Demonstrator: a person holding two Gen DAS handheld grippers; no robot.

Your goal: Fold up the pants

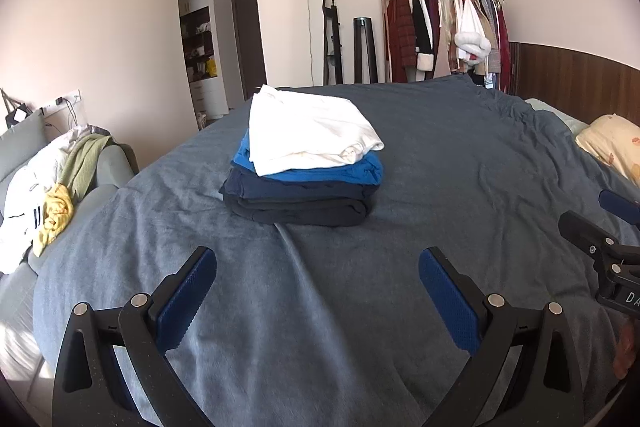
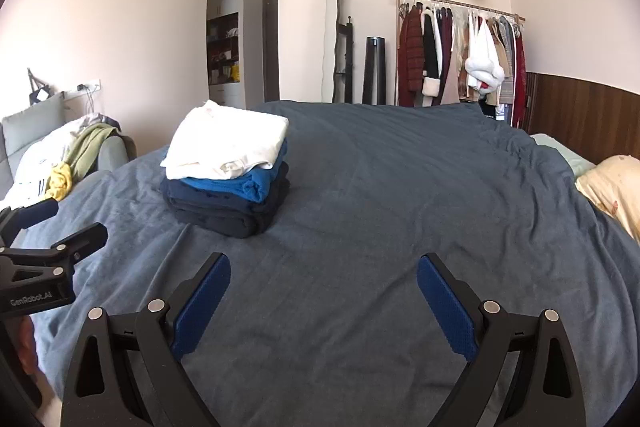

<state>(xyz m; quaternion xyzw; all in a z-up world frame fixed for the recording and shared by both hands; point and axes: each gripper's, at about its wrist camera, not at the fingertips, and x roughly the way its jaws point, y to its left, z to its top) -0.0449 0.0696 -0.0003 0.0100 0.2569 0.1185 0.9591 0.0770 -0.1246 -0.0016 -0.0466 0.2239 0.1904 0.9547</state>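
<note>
A stack of folded pants (image 1: 304, 163) sits on the blue-grey bed cover (image 1: 460, 155): a white pair on top, a bright blue pair under it, dark navy pairs at the bottom. The stack also shows in the right wrist view (image 2: 228, 175), left of centre. My left gripper (image 1: 318, 259) is open and empty, held above the cover short of the stack. My right gripper (image 2: 324, 265) is open and empty, to the right of the stack. Each gripper shows at the edge of the other's view: the right one (image 1: 600, 223), the left one (image 2: 56, 219).
A grey sofa (image 1: 108, 163) with loose clothes, white, green and yellow (image 1: 56, 211), stands left of the bed. A yellow pillow (image 1: 612, 143) lies at the right. A clothes rack (image 1: 444, 27), a mirror and a shelf niche stand by the far wall.
</note>
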